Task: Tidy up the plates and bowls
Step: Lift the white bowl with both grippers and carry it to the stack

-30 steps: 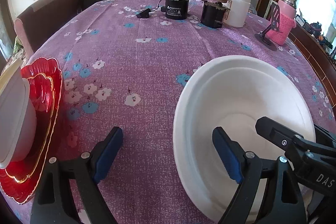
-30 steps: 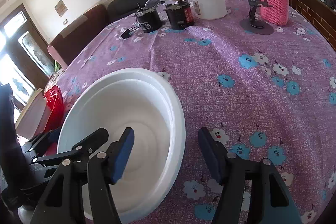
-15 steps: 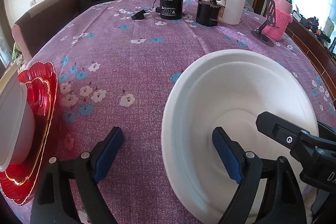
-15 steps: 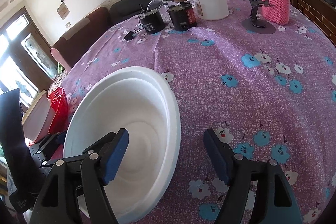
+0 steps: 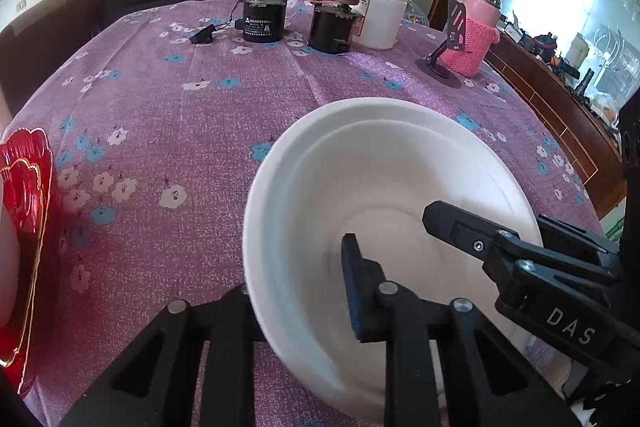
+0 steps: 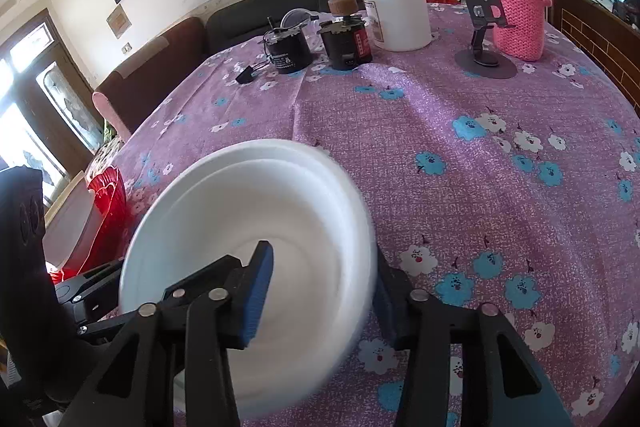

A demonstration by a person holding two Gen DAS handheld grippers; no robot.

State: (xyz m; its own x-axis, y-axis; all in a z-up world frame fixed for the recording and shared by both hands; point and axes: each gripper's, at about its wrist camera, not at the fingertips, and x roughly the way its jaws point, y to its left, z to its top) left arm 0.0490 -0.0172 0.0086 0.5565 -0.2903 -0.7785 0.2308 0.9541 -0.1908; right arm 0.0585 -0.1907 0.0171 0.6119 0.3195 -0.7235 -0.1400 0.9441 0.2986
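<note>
A white foam bowl [image 5: 384,179] sits on the purple flowered tablecloth [image 5: 180,115] between both grippers. My left gripper [image 5: 298,267] is shut on its left rim, one pad inside the bowl and the other hidden under the rim. In the right wrist view the bowl [image 6: 248,203] looks blurred. My right gripper [image 6: 322,259] straddles its right rim; its jaws are closing, the outer pad by the rim and the inner pad still apart from the wall. Stacked red plates [image 6: 106,203] lie at the left with a white container [image 6: 68,227] on them.
At the table's far side stand two black motors [image 5: 264,21], a white jar [image 5: 380,13], a phone stand [image 5: 444,63] and a pink knitted flask [image 5: 480,35]. A wooden cabinet [image 5: 560,115] runs along the right. Dark sofas lie behind the table.
My left gripper's jaws have shut onto the bowl's left rim. The right gripper's jaws have narrowed around the right rim. The bowl has shifted and now looks blurred.
</note>
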